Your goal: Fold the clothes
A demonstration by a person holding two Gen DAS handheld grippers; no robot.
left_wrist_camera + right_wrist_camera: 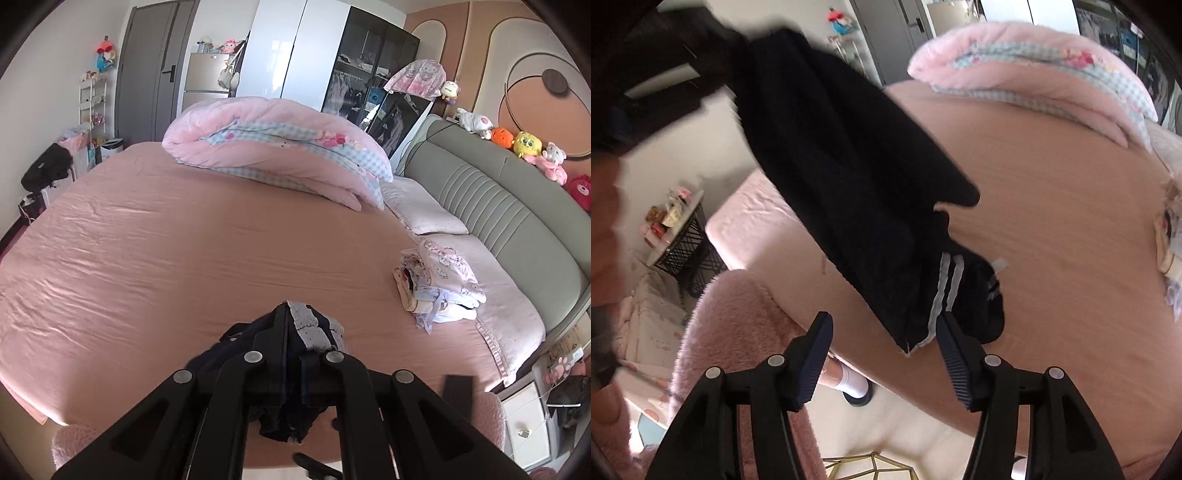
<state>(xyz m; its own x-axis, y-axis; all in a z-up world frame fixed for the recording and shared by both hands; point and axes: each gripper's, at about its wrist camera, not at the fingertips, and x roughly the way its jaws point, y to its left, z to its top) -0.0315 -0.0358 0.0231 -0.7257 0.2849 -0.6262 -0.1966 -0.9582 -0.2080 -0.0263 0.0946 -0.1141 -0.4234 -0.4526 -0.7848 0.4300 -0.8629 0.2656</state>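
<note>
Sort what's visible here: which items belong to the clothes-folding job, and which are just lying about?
Job:
- dark striped garment, hanging
- left gripper, shut on it
- right gripper, open at its lower end
- stack of folded clothes
- bed sheet, work surface

Lying about:
- rolled pink quilt
- plush toys
- wardrobe

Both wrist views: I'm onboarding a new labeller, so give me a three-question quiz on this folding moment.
1. True or false: the left gripper is shut on the dark garment.
2. The right gripper is: A) shut on the garment B) open, the garment's striped end hanging by its fingers C) out of view.
3. What lies on the bed near the headboard, beside the pillows?

Key: 1 true. 2 B. 3 a stack of folded clothes.
</note>
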